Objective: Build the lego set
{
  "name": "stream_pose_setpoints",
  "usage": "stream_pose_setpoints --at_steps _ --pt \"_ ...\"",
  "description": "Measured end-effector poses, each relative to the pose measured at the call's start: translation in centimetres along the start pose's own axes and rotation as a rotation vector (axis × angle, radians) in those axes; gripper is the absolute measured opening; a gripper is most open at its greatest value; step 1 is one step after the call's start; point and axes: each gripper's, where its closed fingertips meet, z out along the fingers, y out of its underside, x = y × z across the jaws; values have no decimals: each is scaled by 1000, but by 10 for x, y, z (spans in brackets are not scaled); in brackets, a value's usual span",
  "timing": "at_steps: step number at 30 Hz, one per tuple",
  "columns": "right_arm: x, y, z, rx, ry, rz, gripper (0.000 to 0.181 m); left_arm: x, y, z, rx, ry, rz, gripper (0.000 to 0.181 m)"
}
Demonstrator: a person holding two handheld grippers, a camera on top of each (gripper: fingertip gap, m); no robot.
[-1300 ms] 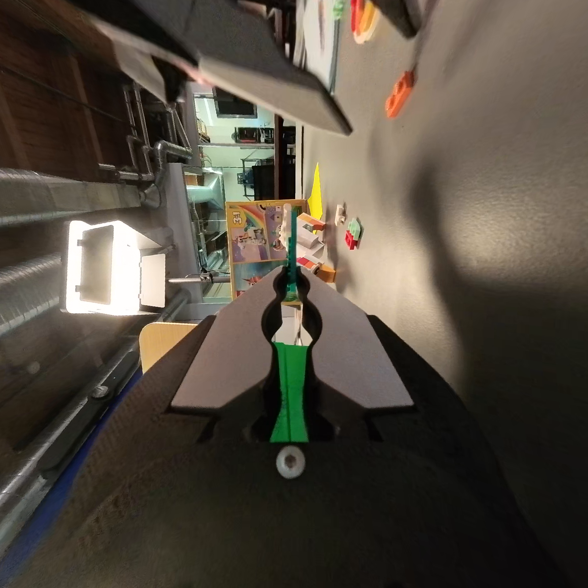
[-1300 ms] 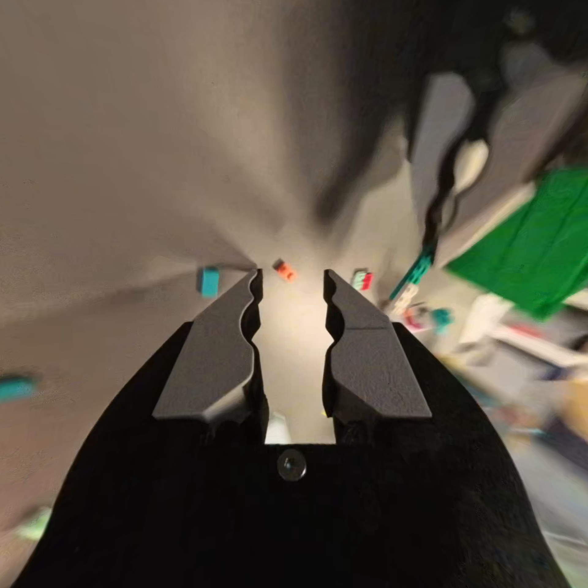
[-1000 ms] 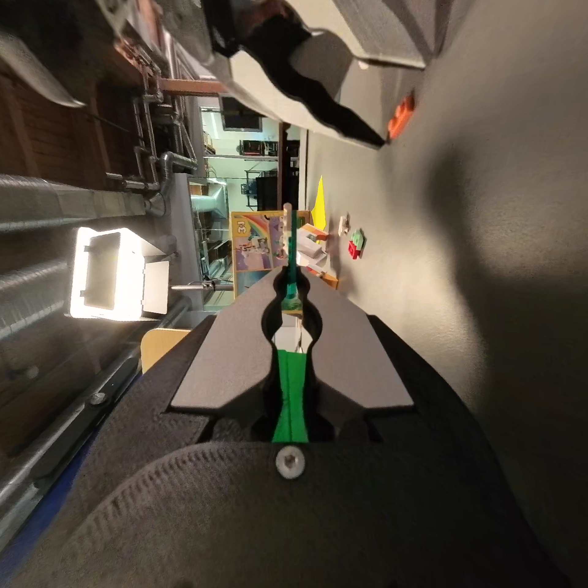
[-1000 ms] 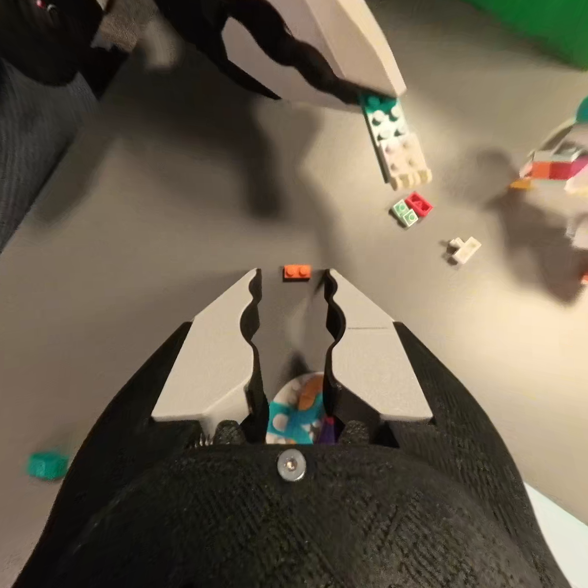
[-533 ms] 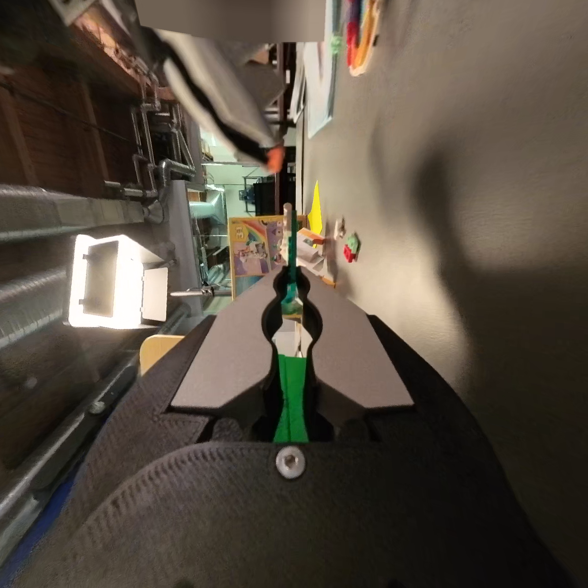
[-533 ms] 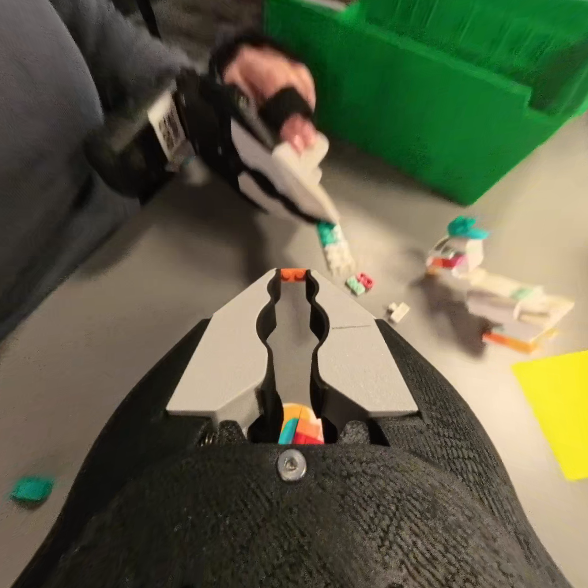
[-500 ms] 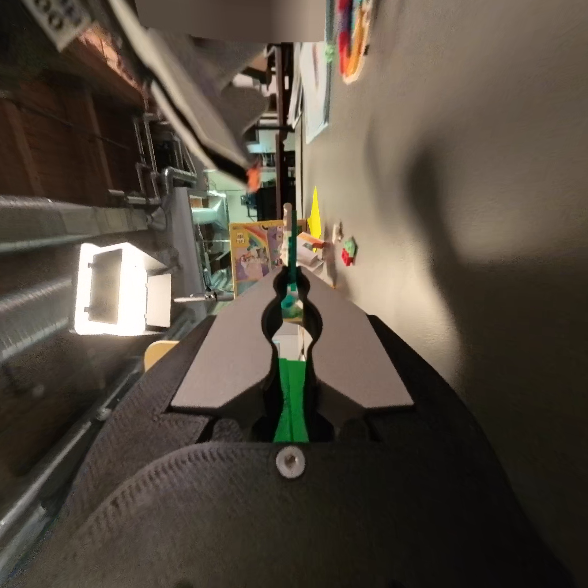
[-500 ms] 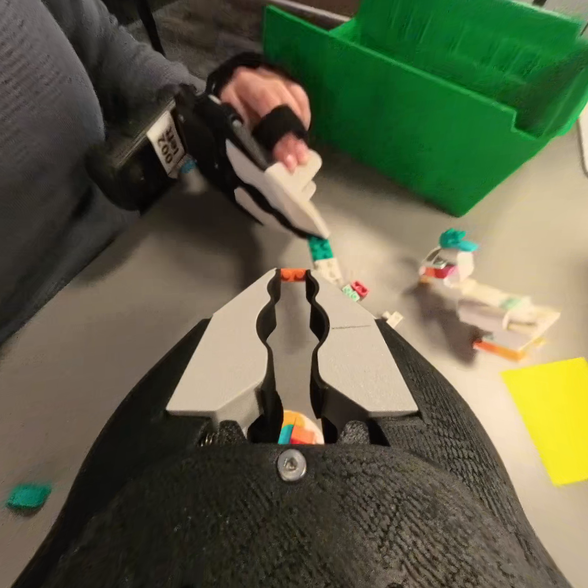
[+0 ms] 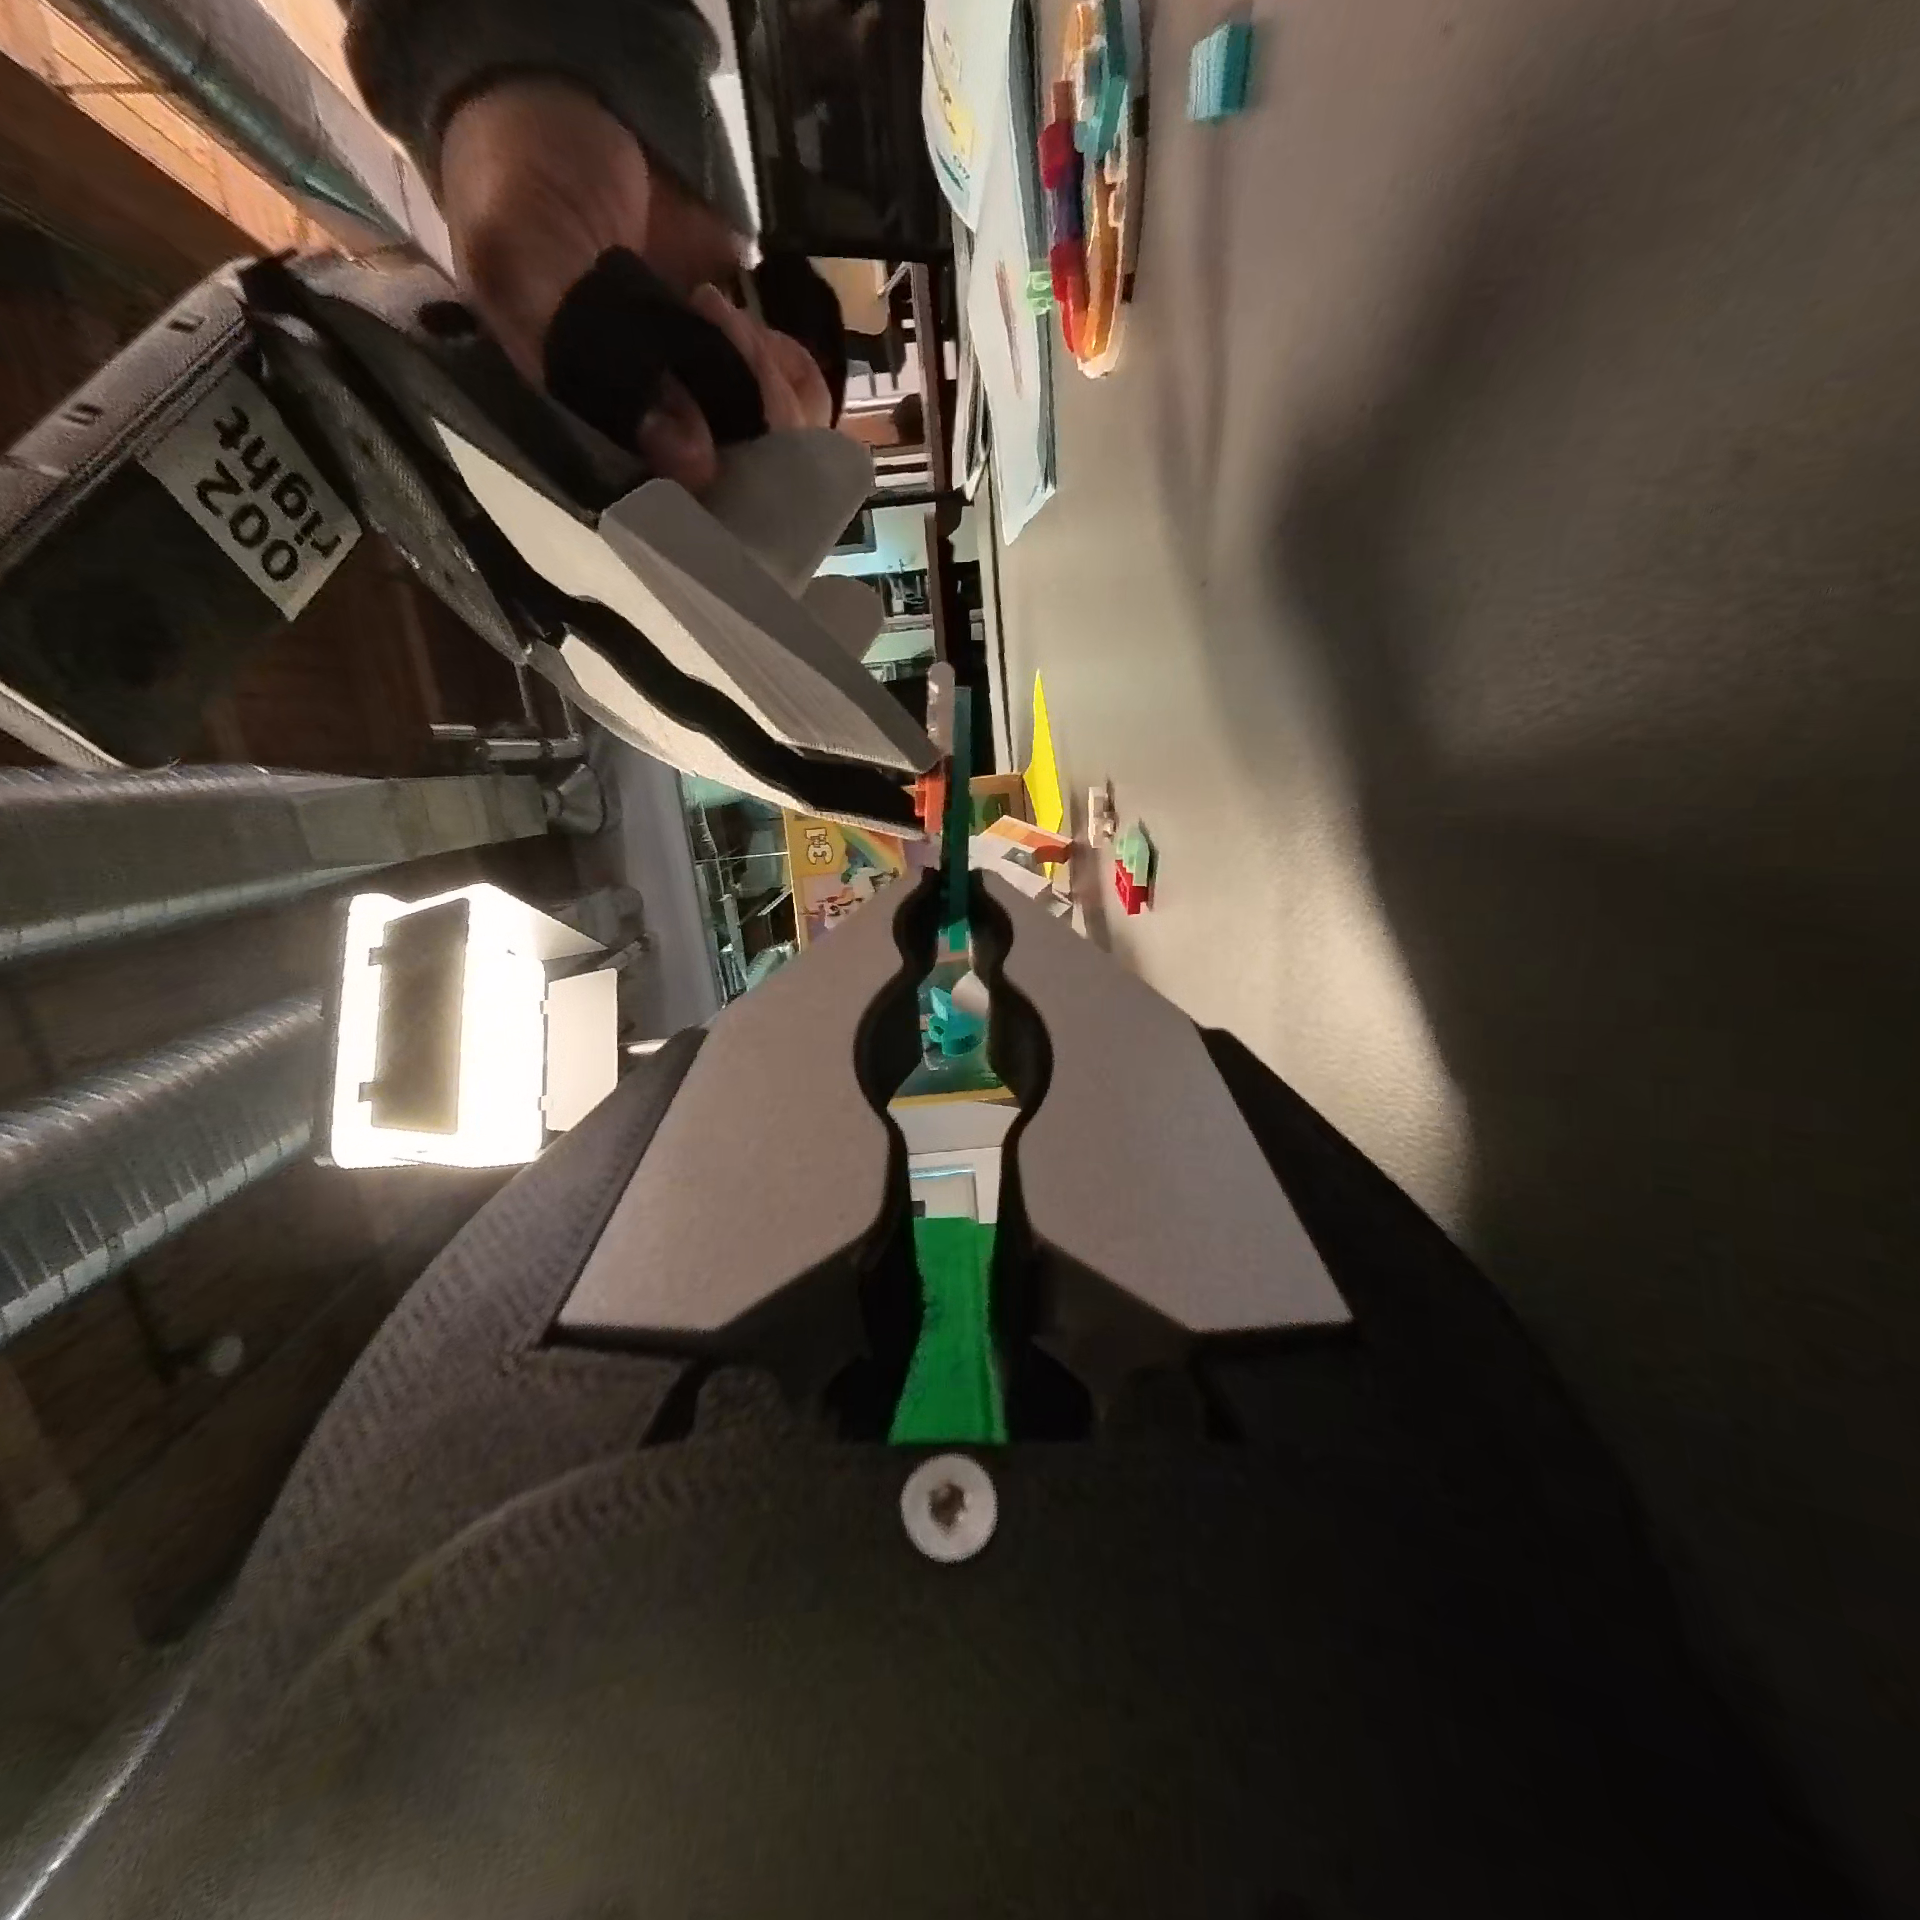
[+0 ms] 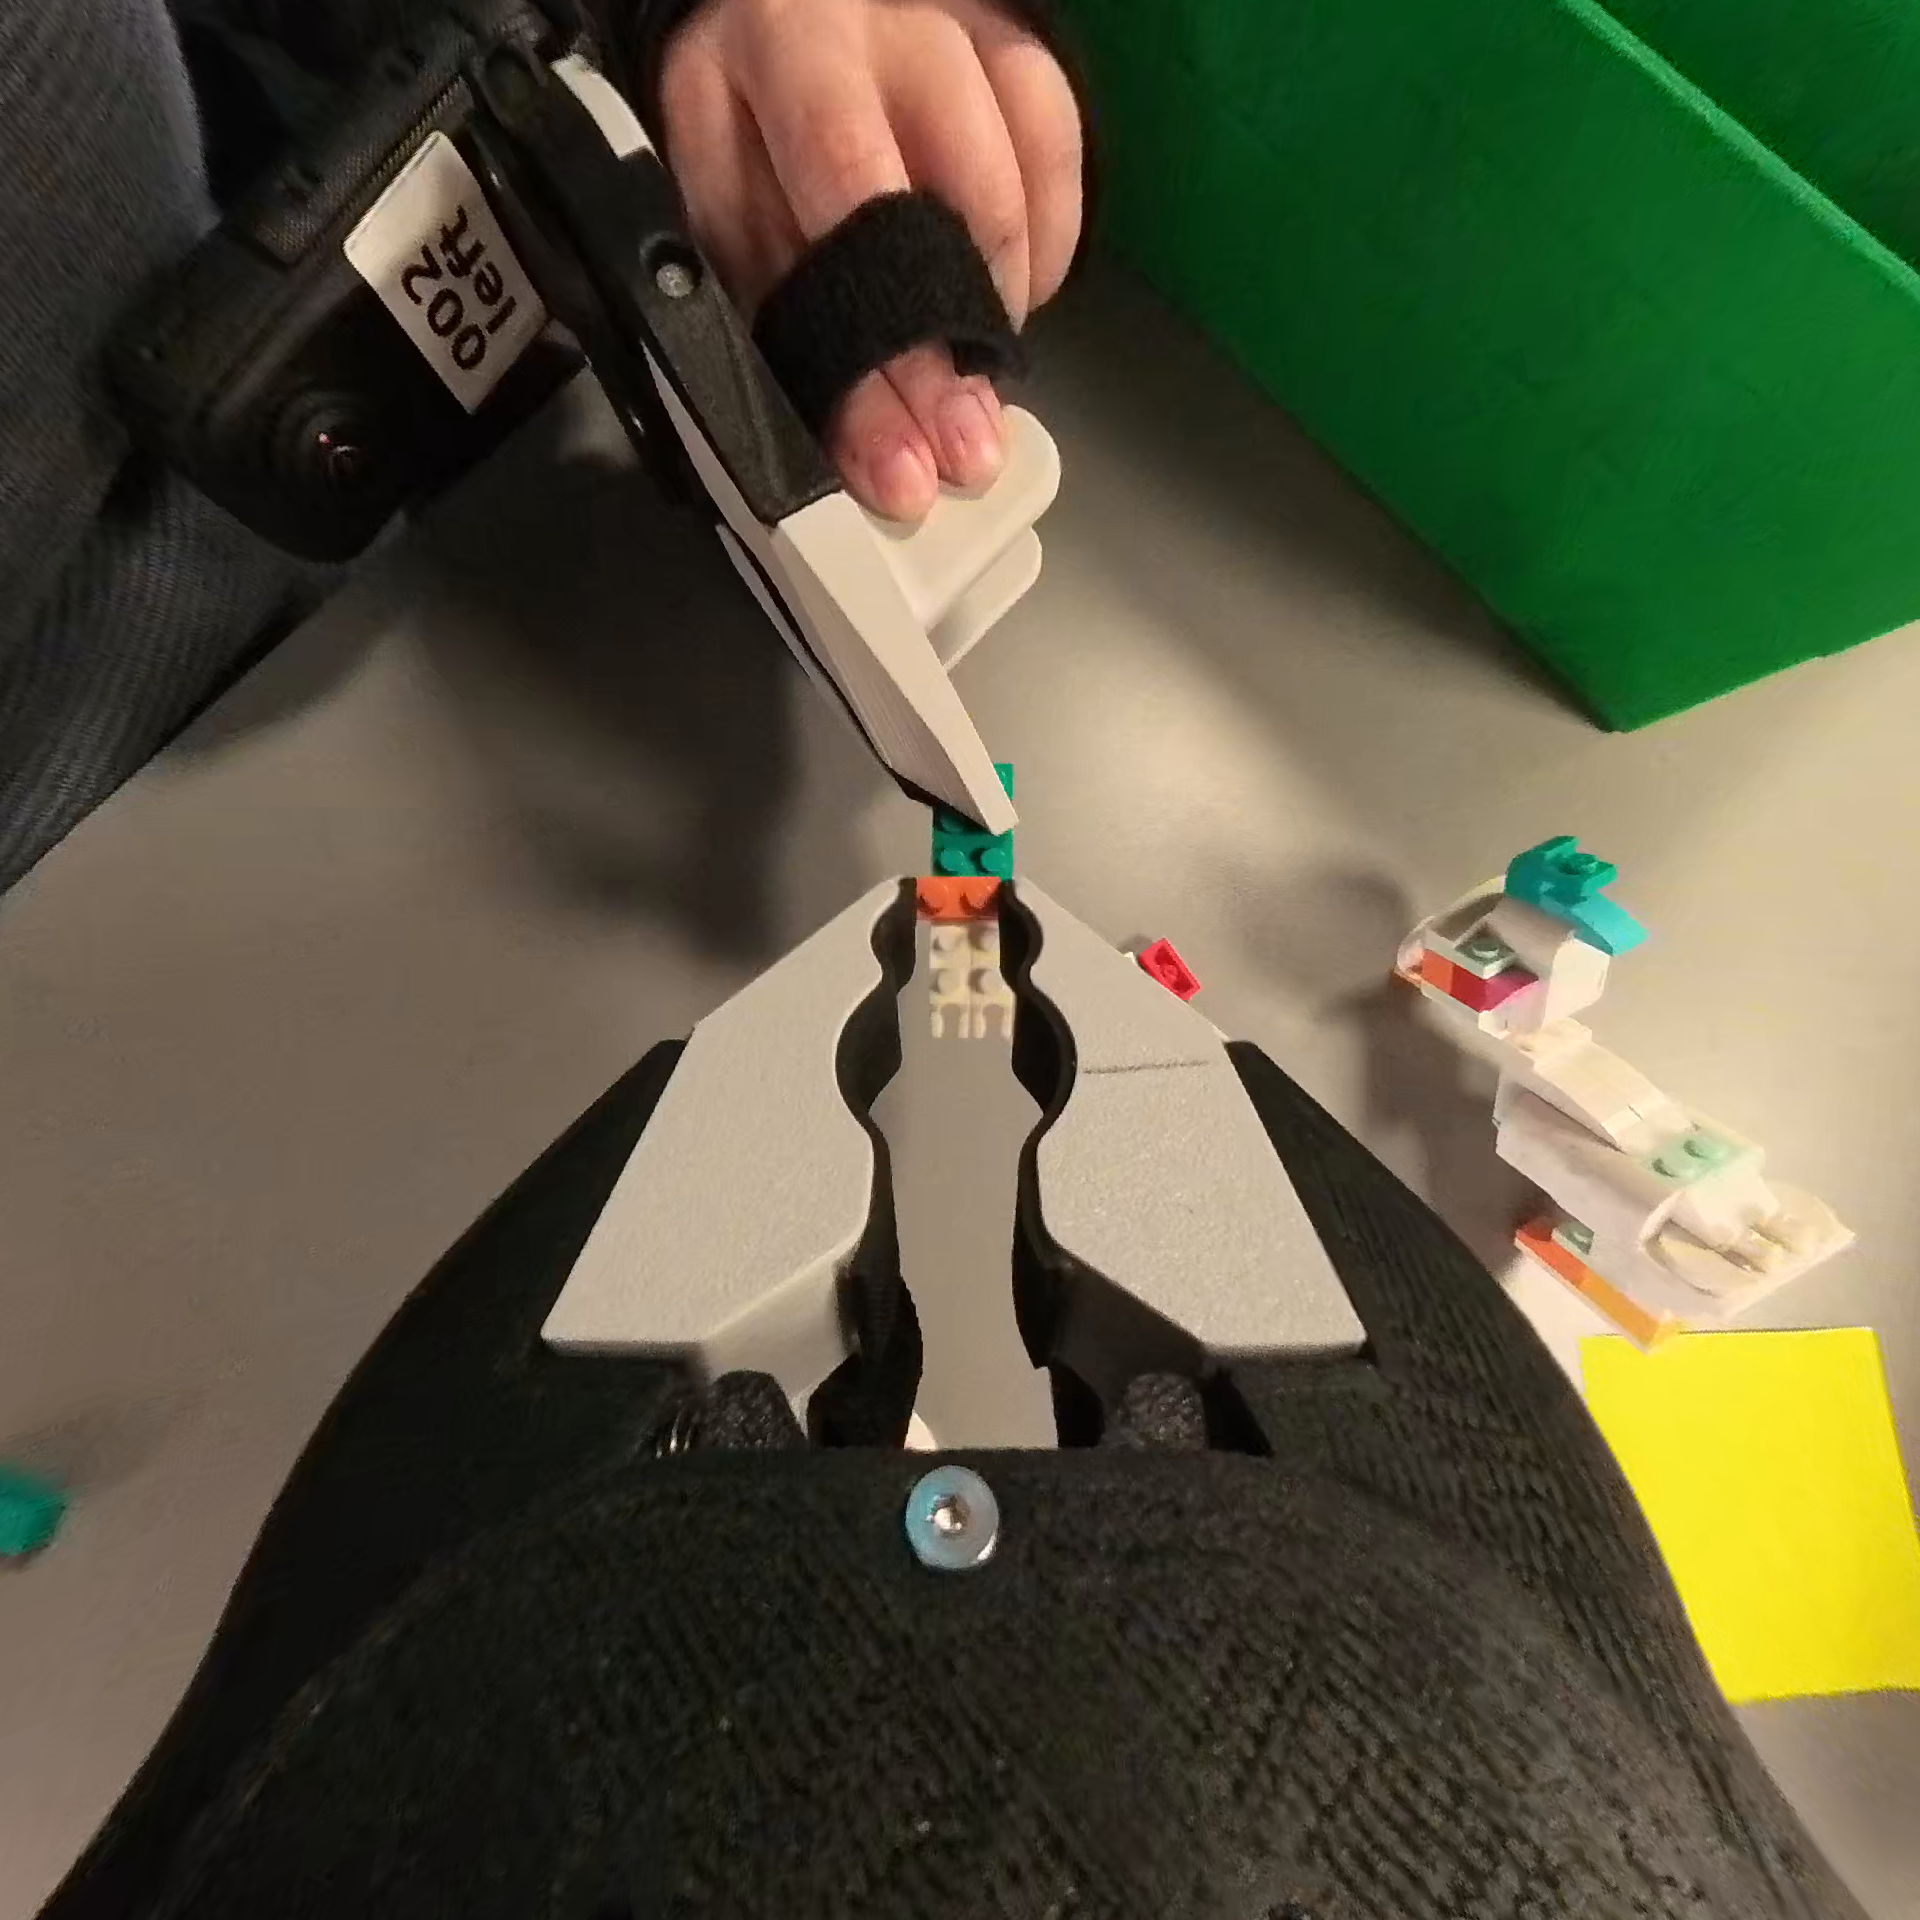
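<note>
My left gripper is shut on a thin strip of teal and white plates, seen edge-on and held above the table. In the right wrist view the left gripper pinches the strip's teal end, and the white end points toward me. My right gripper is shut on a small orange brick and holds it against the strip where teal meets white. The orange brick also shows in the left wrist view at the right gripper's tips. Whether it is pressed on, I cannot tell.
A green bin stands at the back. A part-built white model and a yellow sheet lie to the right. A red brick and a teal brick lie loose on the grey table. The set's box stands far off. My two grippers' fingertips are within a few centimetres of each other.
My right gripper closed on the orange brick on the table, lifted it and brought it to the strip. My left gripper kept its hold and stayed nearly still.
</note>
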Motion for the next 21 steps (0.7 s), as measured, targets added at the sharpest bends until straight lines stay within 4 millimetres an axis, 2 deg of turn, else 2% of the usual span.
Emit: stream_pose_setpoints --at_steps 6,11,15,17,21 --pt "0 3 2 -25 -2 4 15 0 -1 0 1 1 7 3" --pt "2 1 1 -1 51 14 37 3 -1 1 -5 21 2 3" --pt "7 -6 -5 32 295 -82 52 0 5 2 -29 22 -42 3" --pt "8 -4 -2 -27 478 -205 55 -1 9 4 -51 24 -67 3" --pt "11 -1 0 -232 805 -491 52 1 13 6 -70 42 -94 3"
